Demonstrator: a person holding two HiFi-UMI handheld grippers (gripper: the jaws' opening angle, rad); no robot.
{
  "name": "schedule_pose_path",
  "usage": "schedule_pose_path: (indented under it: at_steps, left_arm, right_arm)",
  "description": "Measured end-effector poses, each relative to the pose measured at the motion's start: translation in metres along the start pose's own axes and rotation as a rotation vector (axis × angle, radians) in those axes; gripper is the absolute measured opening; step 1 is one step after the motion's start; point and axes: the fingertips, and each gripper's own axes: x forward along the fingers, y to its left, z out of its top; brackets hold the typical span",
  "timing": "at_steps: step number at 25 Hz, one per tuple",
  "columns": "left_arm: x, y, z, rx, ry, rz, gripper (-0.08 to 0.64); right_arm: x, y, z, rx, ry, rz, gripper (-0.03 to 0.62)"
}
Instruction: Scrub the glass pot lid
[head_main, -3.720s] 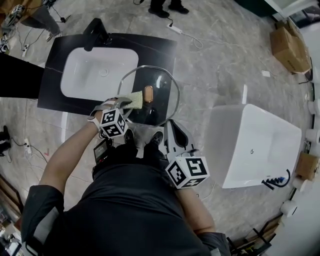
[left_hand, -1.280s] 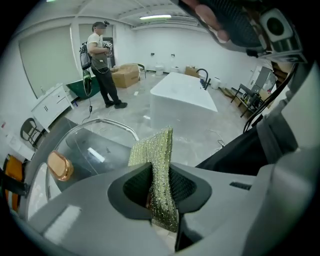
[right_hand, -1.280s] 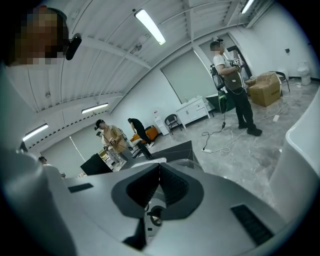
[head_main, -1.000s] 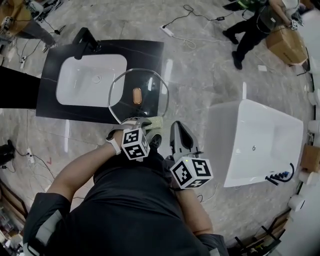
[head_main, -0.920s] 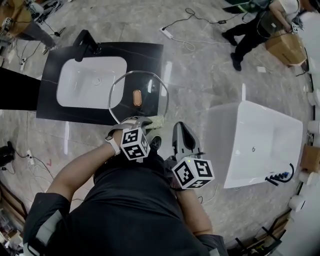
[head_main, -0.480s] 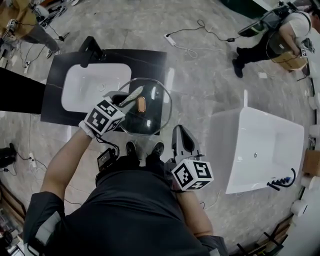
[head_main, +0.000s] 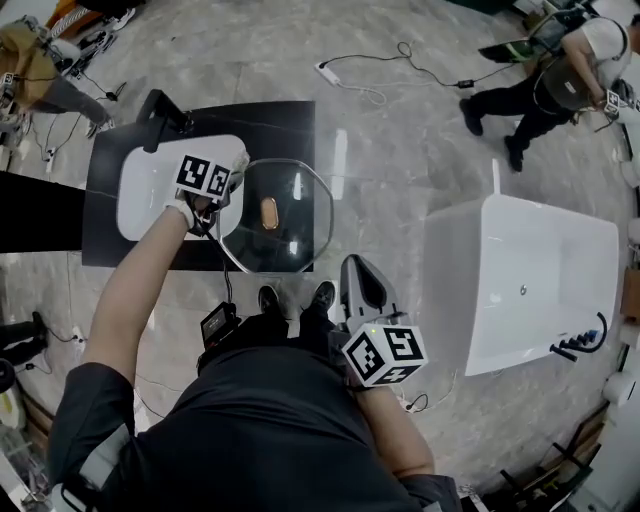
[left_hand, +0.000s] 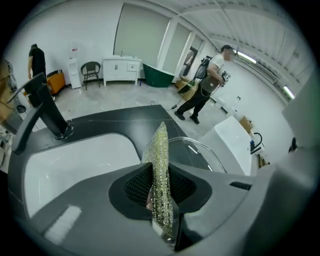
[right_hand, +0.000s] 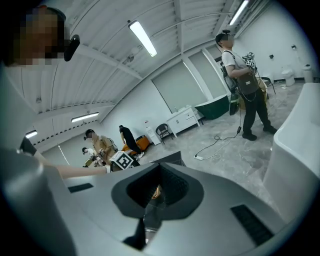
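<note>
The glass pot lid (head_main: 292, 232), with a copper knob (head_main: 269, 211), is held up over the black counter's right end. My right gripper (head_main: 352, 266) is shut on its near rim; in the right gripper view the knob (right_hand: 156, 191) and a strip of glass show between the shut jaws of my right gripper (right_hand: 154, 199). My left gripper (head_main: 232, 168) is shut on a yellow-green glittery sponge (head_main: 240, 158) at the lid's left edge, over the basin. In the left gripper view the sponge (left_hand: 160, 165) stands upright in my left gripper (left_hand: 161, 192), with the lid (left_hand: 201, 153) just beyond it to the right.
A white basin (head_main: 160, 190) sits in a black counter (head_main: 292, 125) with a black faucet (head_main: 160, 105). A white bathtub (head_main: 520, 285) stands at the right. A person (head_main: 545, 85) walks at the far right, near a power strip and cable (head_main: 345, 72) on the marble floor.
My left gripper has carried the sponge from the lid's near rim across the glass to its left edge over the basin. The right gripper still holds the lid.
</note>
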Motion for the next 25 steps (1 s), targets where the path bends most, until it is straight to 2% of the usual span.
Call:
schedule_pose_path:
  at_steps: [2, 5, 14, 22, 25]
  left_arm:
    - [0.017, 0.001, 0.002, 0.016, 0.042, 0.019, 0.072]
    - [0.033, -0.005, 0.013, 0.094, 0.079, 0.051, 0.072]
    - [0.057, -0.045, 0.024, 0.234, 0.131, 0.030, 0.072]
    - [0.072, -0.092, 0.028, 0.371, 0.182, -0.040, 0.072]
    - [0.075, -0.112, 0.029, 0.449, 0.195, -0.053, 0.072]
  right_arm:
    - [-0.006, -0.014, -0.002, 0.022, -0.002, -0.024, 0.007]
    - [-0.013, -0.032, -0.003, 0.050, -0.013, -0.060, 0.006]
    - [-0.020, -0.053, 0.002, 0.082, -0.033, -0.098, 0.007]
    - [-0.023, -0.058, -0.001, 0.093, -0.038, -0.117, 0.006]
    - [-0.024, -0.058, -0.001, 0.097, -0.040, -0.120, 0.006]
